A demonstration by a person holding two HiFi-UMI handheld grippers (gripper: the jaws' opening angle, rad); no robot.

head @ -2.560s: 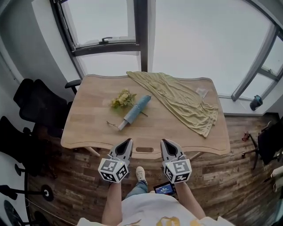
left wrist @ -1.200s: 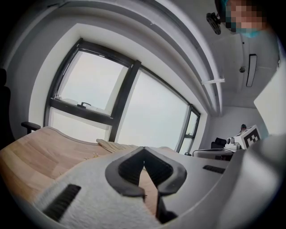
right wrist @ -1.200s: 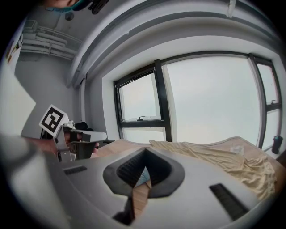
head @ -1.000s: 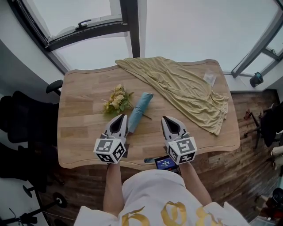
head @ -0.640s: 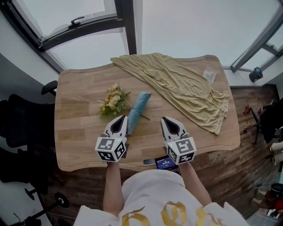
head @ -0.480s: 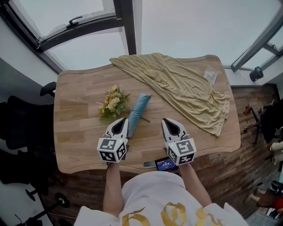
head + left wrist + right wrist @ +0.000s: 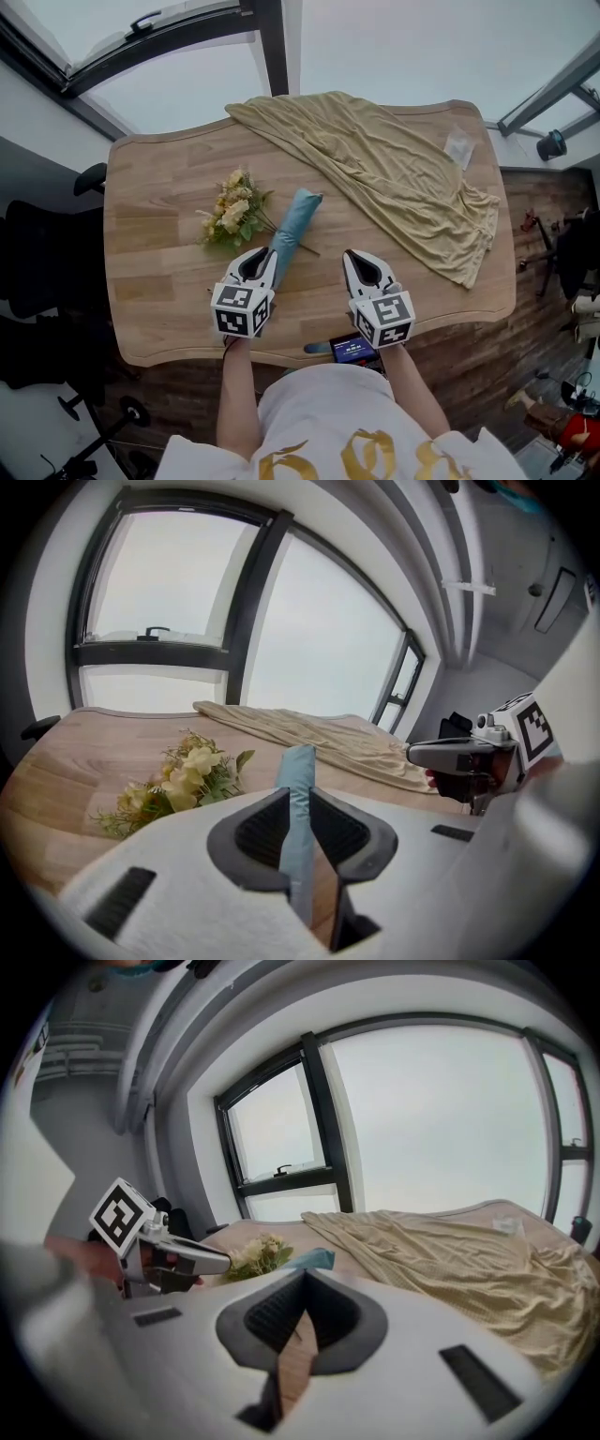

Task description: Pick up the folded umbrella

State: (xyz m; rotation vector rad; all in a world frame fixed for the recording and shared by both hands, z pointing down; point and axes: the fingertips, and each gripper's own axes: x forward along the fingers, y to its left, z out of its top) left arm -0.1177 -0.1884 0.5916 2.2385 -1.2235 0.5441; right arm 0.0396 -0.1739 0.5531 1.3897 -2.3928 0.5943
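Observation:
The folded light-blue umbrella (image 7: 292, 223) lies slantwise on the wooden table (image 7: 159, 281), its near end hidden under my left gripper (image 7: 260, 253). In the left gripper view the umbrella (image 7: 299, 761) shows through a narrow slit between the jaws of the left gripper (image 7: 300, 791). These jaws are opening, and the pads do not press on it. My right gripper (image 7: 361, 256) hovers to the right of the umbrella, apart from it. In its own view the right gripper (image 7: 302, 1277) is shut and empty, with the umbrella's far tip (image 7: 314, 1258) just beyond.
A bunch of yellow flowers (image 7: 230, 211) lies left of the umbrella, touching it. A beige cloth (image 7: 394, 173) covers the table's back right, with a small clear packet (image 7: 459, 147) beside it. A phone (image 7: 352, 349) is at the near edge. Black chairs (image 7: 37, 272) stand to the left.
Both grippers have sunk toward the table, and the left one now covers the umbrella's near end. The umbrella, flowers and cloth have not moved.

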